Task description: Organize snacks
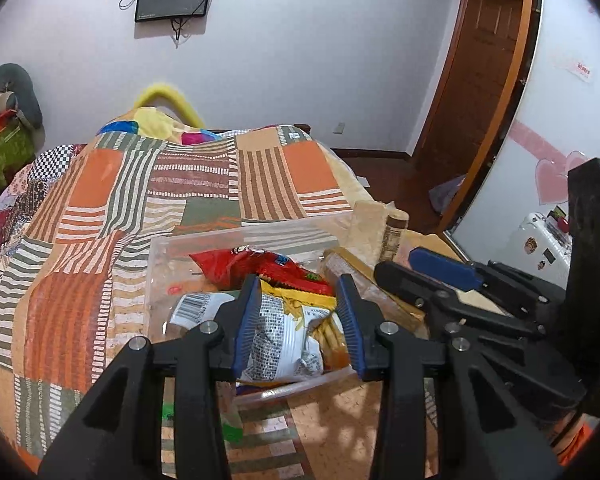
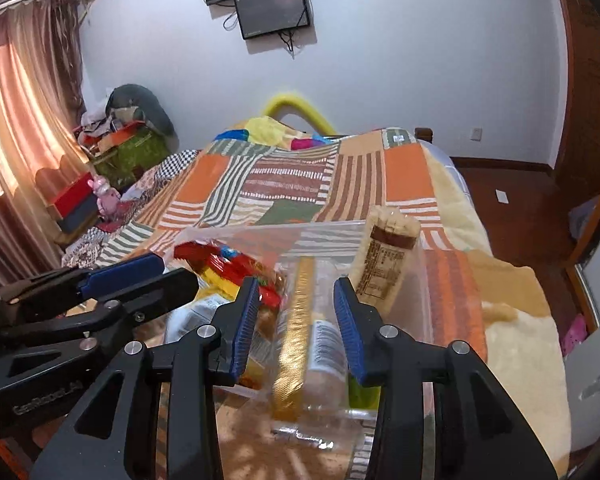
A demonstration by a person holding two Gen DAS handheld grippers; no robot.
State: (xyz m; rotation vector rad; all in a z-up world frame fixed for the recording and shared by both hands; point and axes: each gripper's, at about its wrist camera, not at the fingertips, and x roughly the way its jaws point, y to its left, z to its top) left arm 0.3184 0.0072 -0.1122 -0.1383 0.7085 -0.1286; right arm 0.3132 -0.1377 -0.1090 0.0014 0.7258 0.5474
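Holding two tongs, left (image 1: 298, 320) and right (image 2: 294, 320), open over one bin (image 1: 156, 280).

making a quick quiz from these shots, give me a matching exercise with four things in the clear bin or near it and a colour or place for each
Things:
1. chip bag
2. barcode packet
3. tall cracker sleeve
4. clear bin

Descriptions:
A. white, between the left hand-held gripper fingers
B. upright at the bin's right end
C. red, toward the bin's far side
D. resting on the patchwork quilt

Pairs: 1-C, 2-A, 3-B, 4-D

Bin (image 1: 158, 280) bottom hid by snacks (image 1: 278, 336).
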